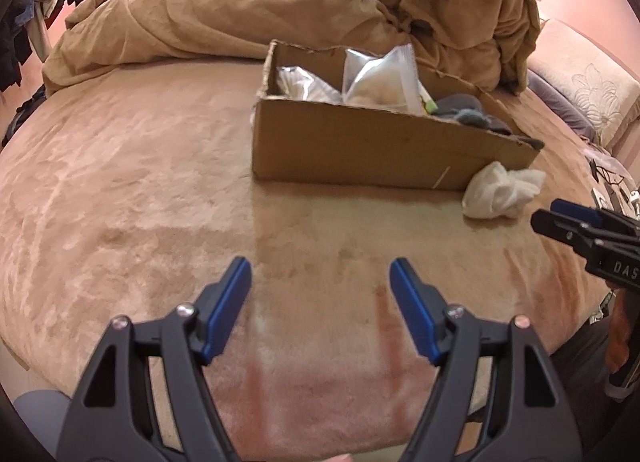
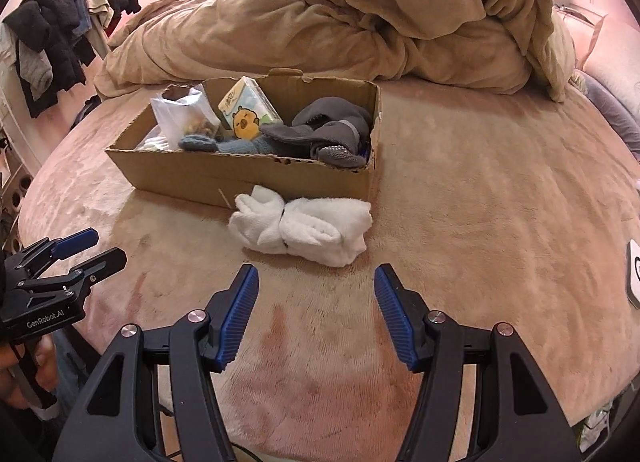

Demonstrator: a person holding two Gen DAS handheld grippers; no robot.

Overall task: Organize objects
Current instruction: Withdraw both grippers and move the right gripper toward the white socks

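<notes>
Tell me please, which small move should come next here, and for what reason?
Probably move the right tool forward and down onto the white sock bundle. The bundle lies on the bed, outside the cardboard box that already holds the grey socks, and just ahead of this tool, whose jaws stand open and empty. The left tool is farther away.

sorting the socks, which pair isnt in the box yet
The white sock bundle, lying on the bed just in front of the cardboard box. The grey socks and blue-grey socks are already inside.
</notes>
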